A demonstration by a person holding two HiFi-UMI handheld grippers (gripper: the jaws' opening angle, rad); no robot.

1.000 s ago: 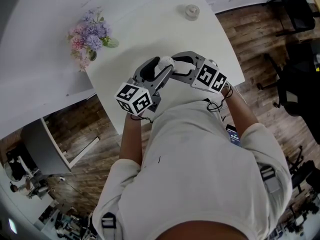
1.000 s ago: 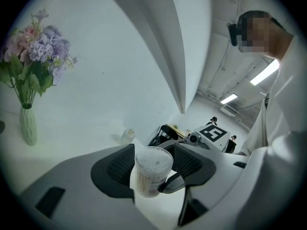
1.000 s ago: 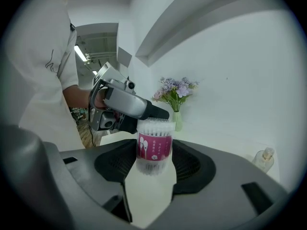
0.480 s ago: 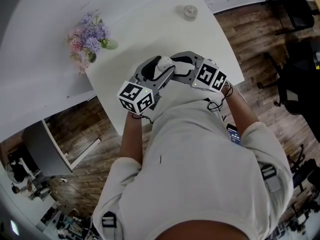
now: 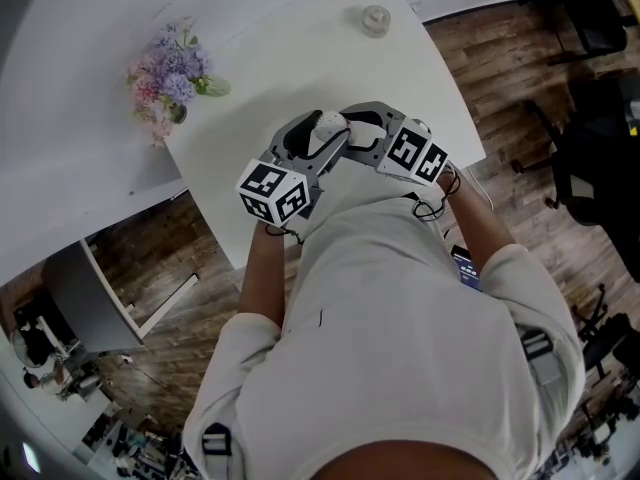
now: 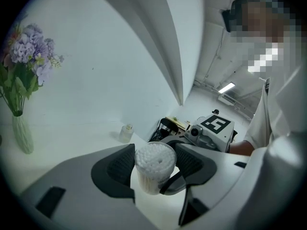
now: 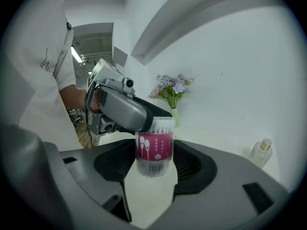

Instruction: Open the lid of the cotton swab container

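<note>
- Flowers (image 5: 165, 83): they stand far left on the table (image 5: 300, 58).
- Left gripper (image 6: 154, 169): its jaws are wide and have just been opening. The pads sit either side of the container's top, and we see no firm press.
- Cotton swab container (image 7: 154, 146): it is between both grippers, over the table's near edge.
- Right gripper (image 7: 154, 169): it is clamped on the labelled body.
- Lid: we see none lying apart, so we judge the opening unfinished.

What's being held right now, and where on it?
Right claw grips the cotton swab container by its labelled body. Left claw, jaws just opening, brackets its top; pressing or not cannot be told.
</note>
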